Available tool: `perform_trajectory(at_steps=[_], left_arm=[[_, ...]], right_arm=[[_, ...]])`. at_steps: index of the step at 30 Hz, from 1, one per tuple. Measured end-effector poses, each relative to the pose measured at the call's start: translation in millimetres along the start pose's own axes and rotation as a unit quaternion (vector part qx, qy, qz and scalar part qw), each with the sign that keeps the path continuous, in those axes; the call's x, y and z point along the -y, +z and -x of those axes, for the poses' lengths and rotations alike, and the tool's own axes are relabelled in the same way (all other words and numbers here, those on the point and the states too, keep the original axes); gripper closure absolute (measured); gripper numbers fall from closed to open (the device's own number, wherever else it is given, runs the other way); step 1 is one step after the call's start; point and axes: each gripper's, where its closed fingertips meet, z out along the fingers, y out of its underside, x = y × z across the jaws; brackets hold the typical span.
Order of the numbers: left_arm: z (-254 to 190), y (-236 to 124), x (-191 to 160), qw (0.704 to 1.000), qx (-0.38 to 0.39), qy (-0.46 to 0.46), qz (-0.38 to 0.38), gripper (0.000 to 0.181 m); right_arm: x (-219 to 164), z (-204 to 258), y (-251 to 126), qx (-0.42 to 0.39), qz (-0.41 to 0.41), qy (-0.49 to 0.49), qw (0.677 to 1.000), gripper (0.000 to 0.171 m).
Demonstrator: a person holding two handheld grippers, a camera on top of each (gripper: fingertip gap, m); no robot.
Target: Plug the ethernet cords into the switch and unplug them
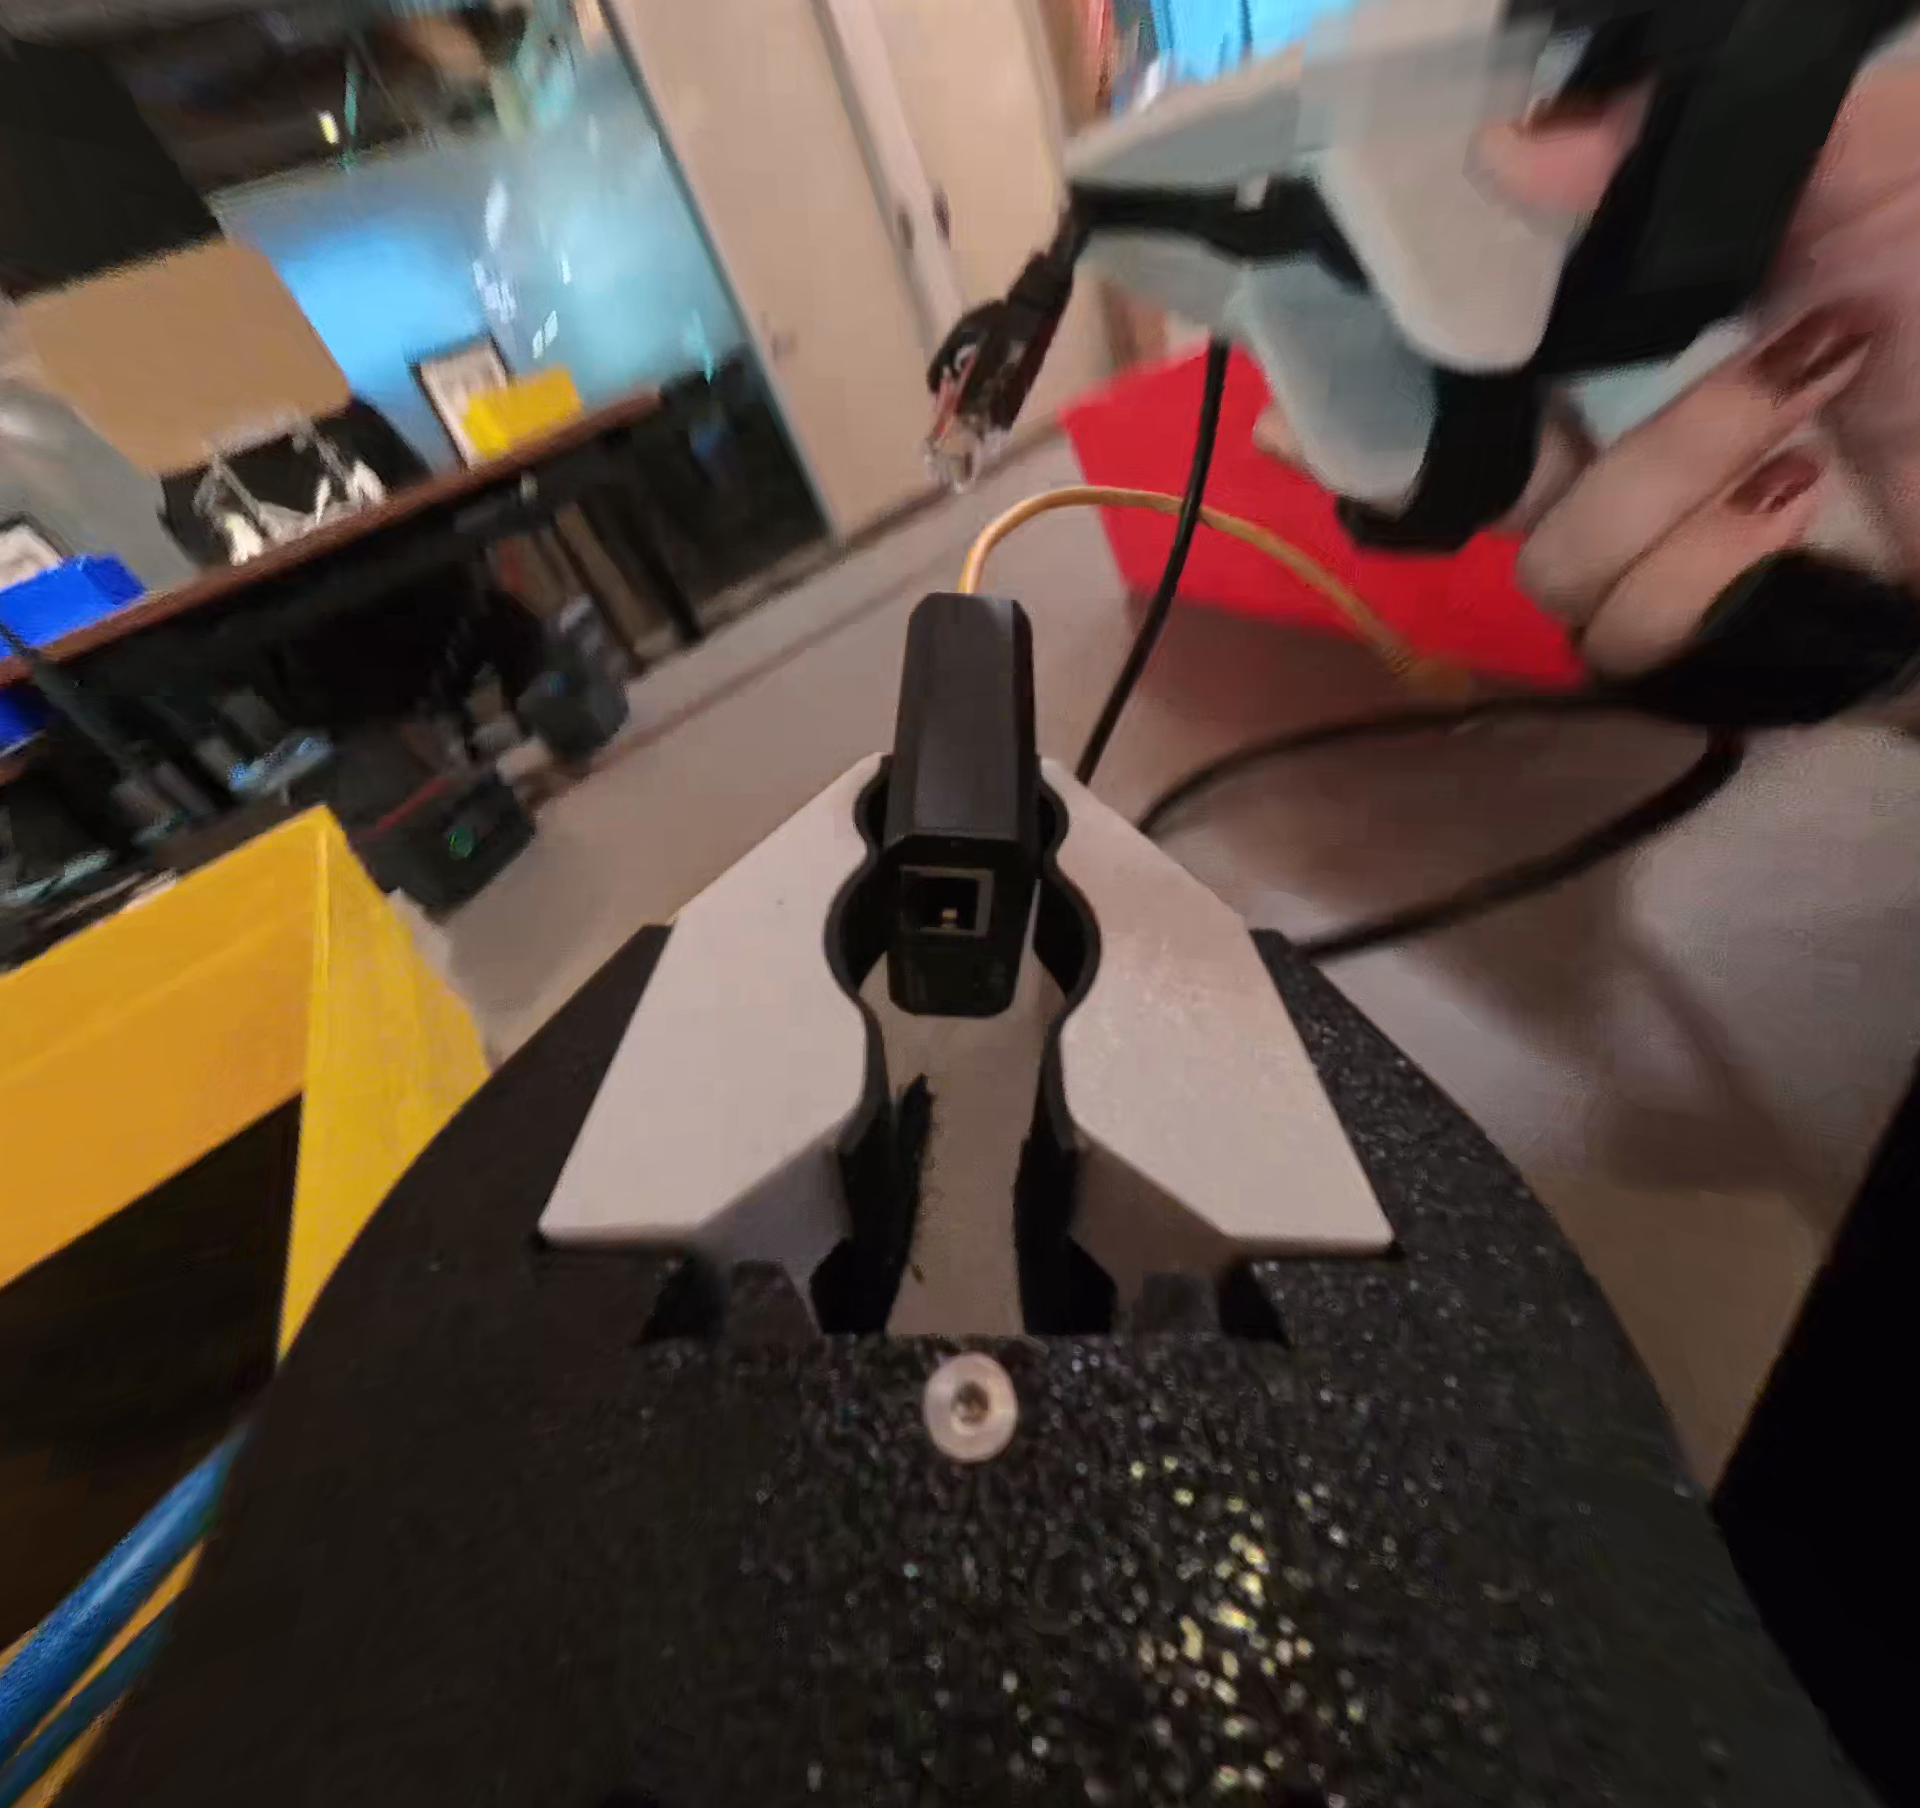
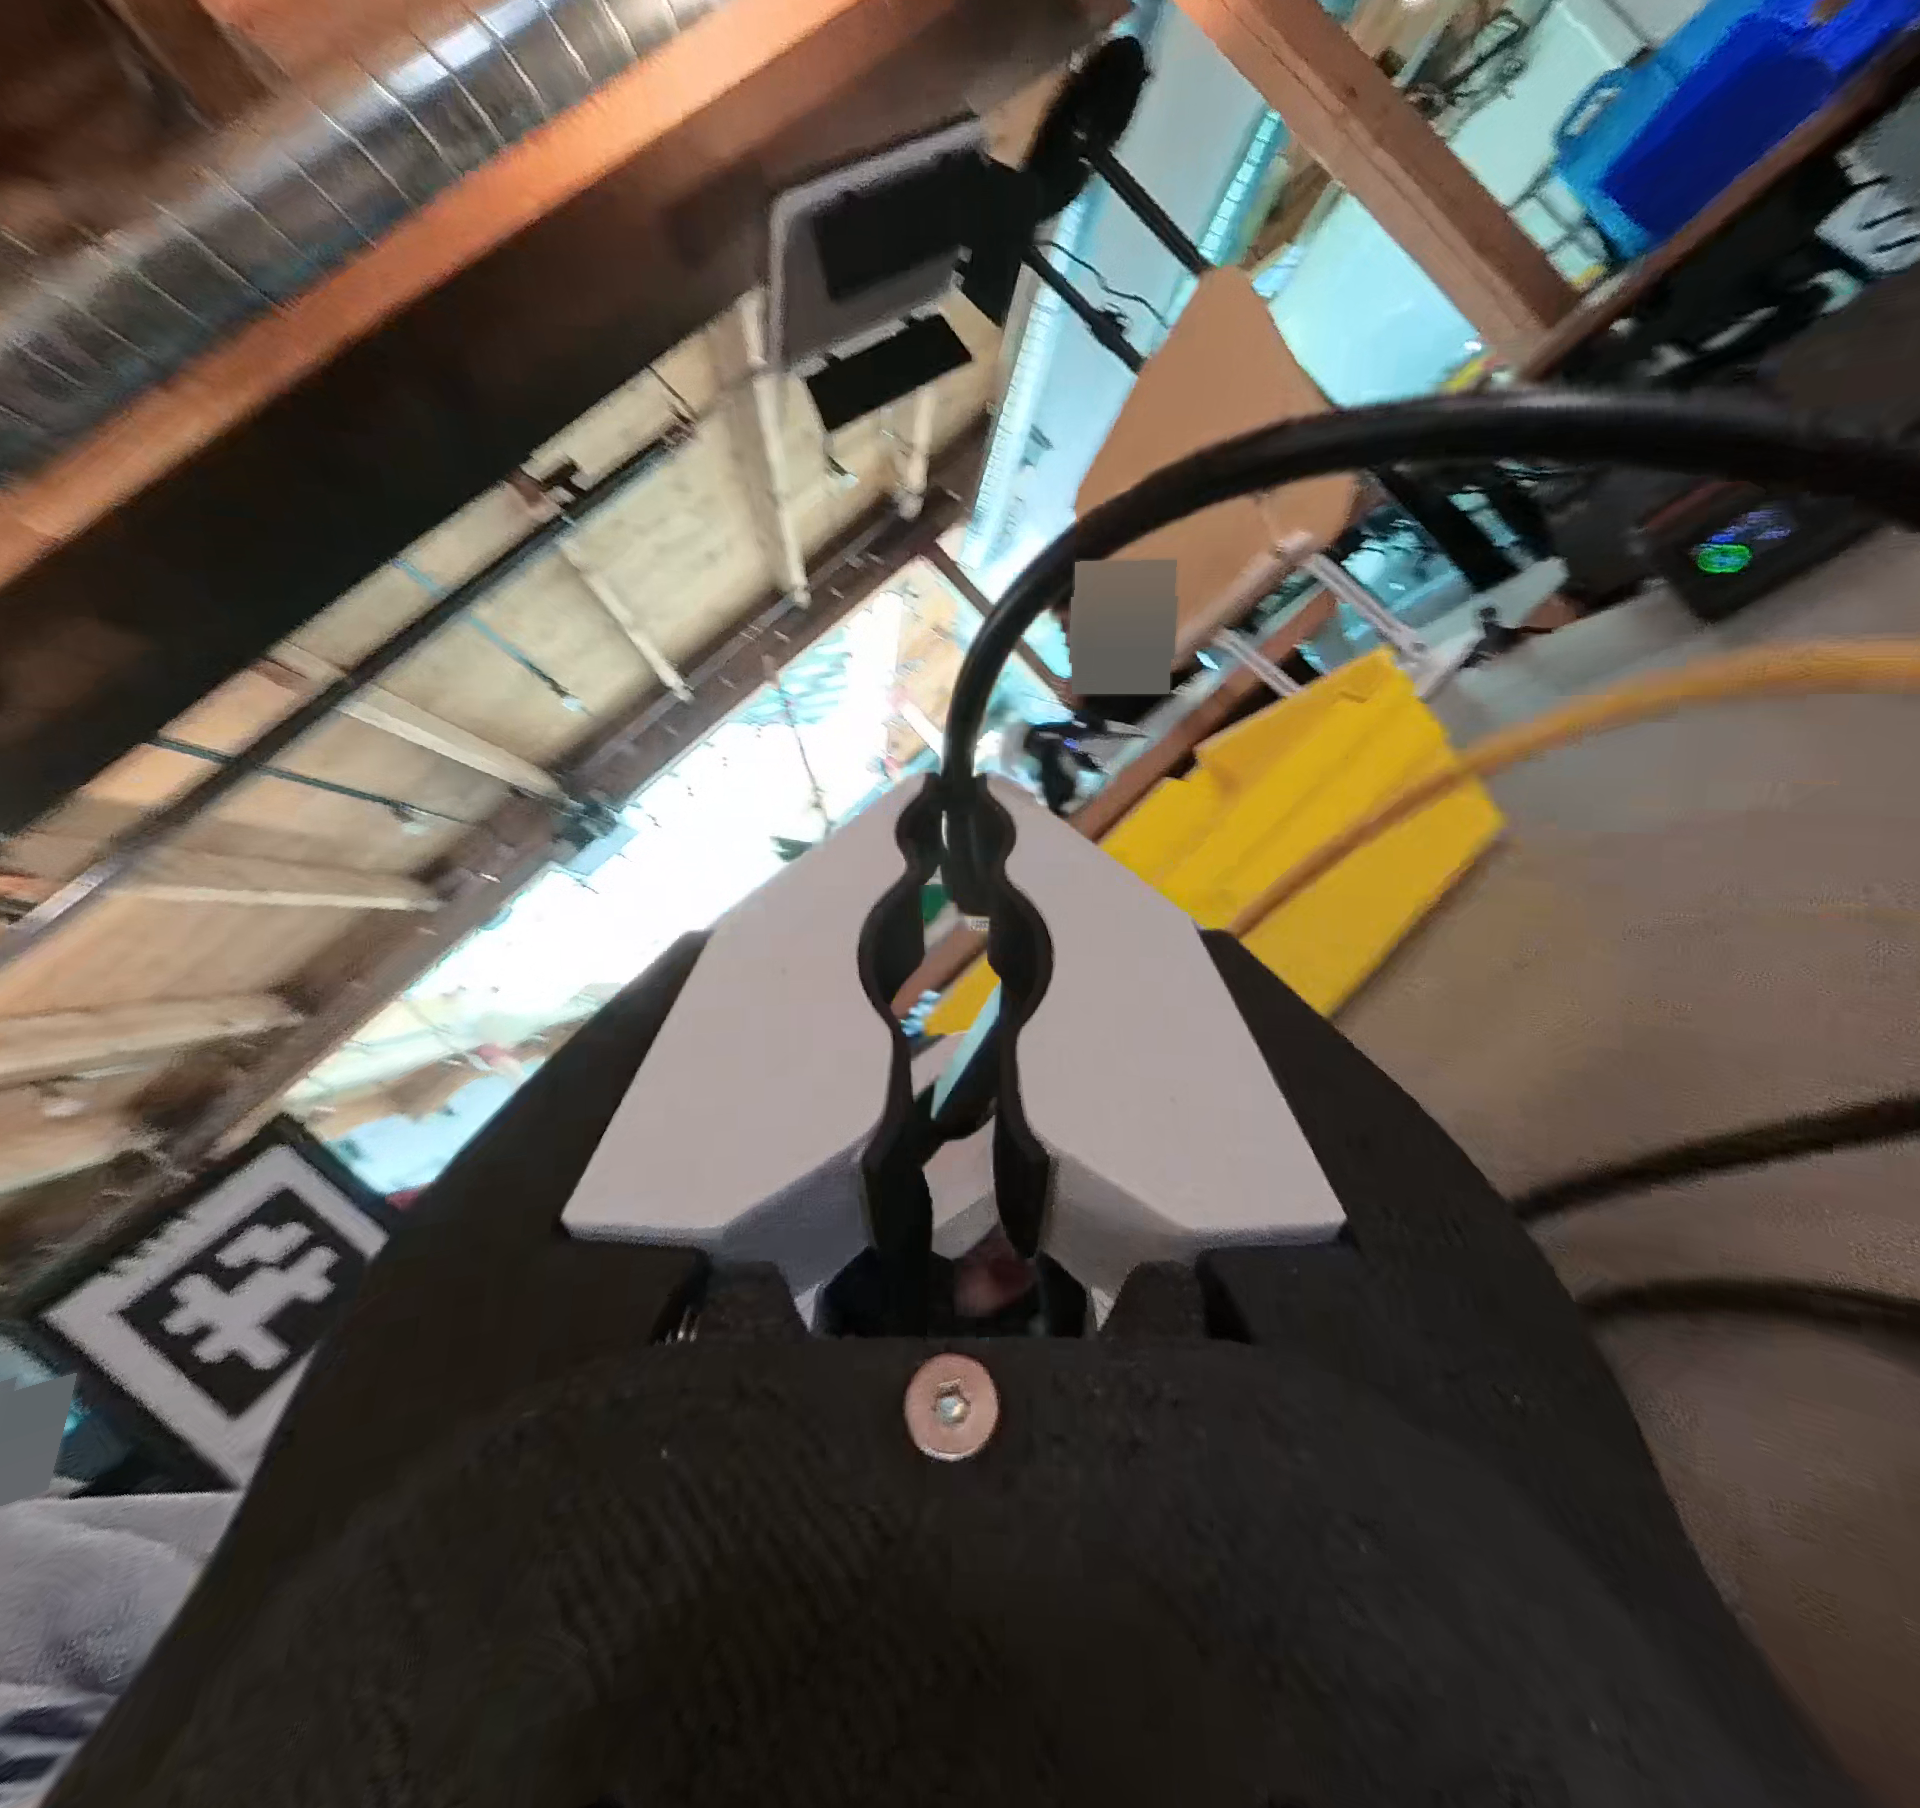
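The left gripper has its fingers closed on a small black switch, held upright off the table, with 1 open port facing back toward the left wrist camera and a yellow cord arching away from its far end. The right gripper has its fingers pinched narrow on a black ethernet cord; in the left wrist view that gripper sits up at the far right, a hand wrapped around it, with the cord's plug end jutting out well apart from the switch. The step in hand looks like bringing plug to port, and it will likely go best if the left side holds the switch steady and turns the open port toward the plug, while the right side lines the plug square with the opening and clip side matched before pushing straight in. Both views are motion-blurred, so the clip's orientation cannot be told. The black cord's slack loops across the table on the right and could drag or snag. A red bin stands far right, a yellow bin near left; neither blocks the path between plug and port.
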Motion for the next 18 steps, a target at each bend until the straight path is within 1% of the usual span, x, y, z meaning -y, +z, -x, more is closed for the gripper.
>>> perform_trajectory(at_steps=[1,4,7,11,18], left_arm=[[-0.7,-4.2,14.8,0.999,-0.011,-0.018,-0.041,0.16],[-2.5,-20.7,56.1,0.987,-0.044,-0.045,-0.15,0.16],[-4.3,-37.8,87.8,0.973,-0.062,-0.032,-0.219,0.16],[-6.0,-49.2,109.0,0.967,-0.054,0.02,-0.247,0.16],[-7.3,-53.6,116.3,0.96,-0.01,0.152,-0.235,0.161]], right_arm=[[2.8,11.1,1.5,0.017,-0.006,0.014,1.0,0.169],[4.6,40.8,5.7,0.052,-0.003,0.03,0.998,0.169],[1.3,65.6,8.8,0.073,0.022,0.022,0.997,0.17],[3.1,90.8,8.5,0.099,0.038,0.017,0.994,0.169],[3.6,100.7,5.1,0.119,0.073,0.026,0.99,0.169]])
